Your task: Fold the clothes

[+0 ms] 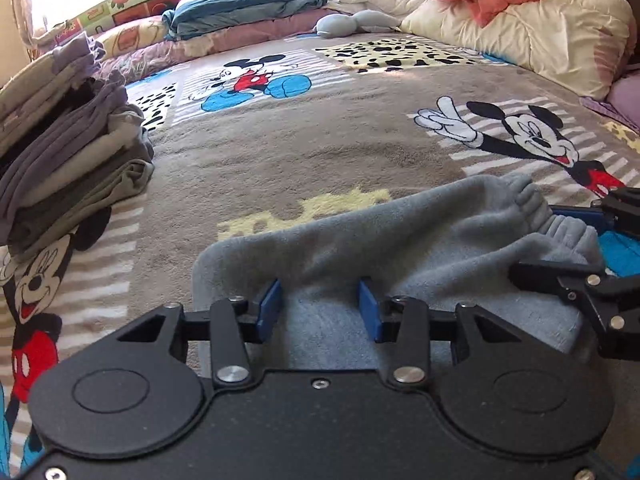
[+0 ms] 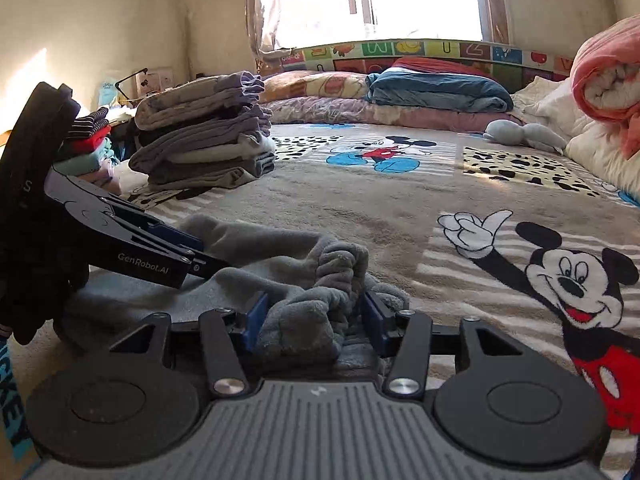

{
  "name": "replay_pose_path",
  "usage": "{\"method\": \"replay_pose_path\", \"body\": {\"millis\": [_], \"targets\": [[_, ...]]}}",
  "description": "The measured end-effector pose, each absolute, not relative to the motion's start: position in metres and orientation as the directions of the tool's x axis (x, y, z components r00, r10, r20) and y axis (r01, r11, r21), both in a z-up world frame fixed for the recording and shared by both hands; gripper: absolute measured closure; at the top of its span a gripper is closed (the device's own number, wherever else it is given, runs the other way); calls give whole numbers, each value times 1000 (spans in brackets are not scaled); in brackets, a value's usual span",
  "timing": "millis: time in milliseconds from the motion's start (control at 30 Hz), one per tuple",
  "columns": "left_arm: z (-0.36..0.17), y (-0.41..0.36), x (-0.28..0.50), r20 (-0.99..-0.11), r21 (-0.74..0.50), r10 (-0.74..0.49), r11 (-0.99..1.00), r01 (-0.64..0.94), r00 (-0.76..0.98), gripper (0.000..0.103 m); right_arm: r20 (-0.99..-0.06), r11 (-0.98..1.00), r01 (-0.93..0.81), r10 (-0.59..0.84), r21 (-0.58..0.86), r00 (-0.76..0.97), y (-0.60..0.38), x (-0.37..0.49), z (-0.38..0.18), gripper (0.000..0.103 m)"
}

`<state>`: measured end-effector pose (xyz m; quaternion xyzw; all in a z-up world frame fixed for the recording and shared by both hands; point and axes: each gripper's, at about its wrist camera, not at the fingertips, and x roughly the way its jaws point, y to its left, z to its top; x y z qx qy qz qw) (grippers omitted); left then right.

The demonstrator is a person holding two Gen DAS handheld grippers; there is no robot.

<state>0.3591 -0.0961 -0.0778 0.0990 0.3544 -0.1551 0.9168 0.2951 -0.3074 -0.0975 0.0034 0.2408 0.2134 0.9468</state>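
A grey fleece garment (image 1: 400, 232) lies folded on the Mickey Mouse blanket (image 1: 280, 152), its gathered elastic waistband toward the right. My left gripper (image 1: 320, 306) stands open over the garment's near left part, with flat cloth between its blue pads (image 1: 272, 304). In the right wrist view the waistband end of the garment (image 2: 312, 312) sits bunched between the blue pads of my right gripper (image 2: 314, 318). A dark gap shows beside the right pad, so that gripper is open. The left gripper (image 2: 212, 254) reaches in from the left there, held by a dark gloved hand (image 2: 36, 280).
A tall stack of folded grey clothes (image 1: 72, 152) (image 2: 204, 148) stands at the bed's left edge, with a smaller colourful pile (image 2: 88, 148) behind it. Pillows and a blue folded cover (image 2: 436, 88) line the head. A quilt heap (image 1: 520, 20) and a grey plush (image 2: 520, 132) lie far right.
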Motion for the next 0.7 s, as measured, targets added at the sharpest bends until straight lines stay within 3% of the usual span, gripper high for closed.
{"method": "replay_pose_path", "body": {"millis": [167,267,300,433,567,700], "targets": [[-47,-22,306,-571,-190,-265,963,189,777,62,-433,904,-395,424,161,795,-314,288,-96,52],[-41,3,261,-511,-214,-226,968,131,829,60,-399,889,-384,455,249,796,-327,287,-93,51],[-41,5,247,-495,-199,-215,971,131,842,55,-389,883,-375,463,281,797,-332,287,-93,50],[-49,-21,205,-478,-66,-214,976,209,852,53,-376,872,-365,474,326,797,-335,286,-93,49],[-69,-67,197,-494,139,-186,948,288,849,49,-375,869,-363,477,337,795,-333,284,-93,49],[-93,-103,207,-504,386,-79,870,306,860,41,-377,866,-358,480,348,793,-334,283,-95,48]]}}
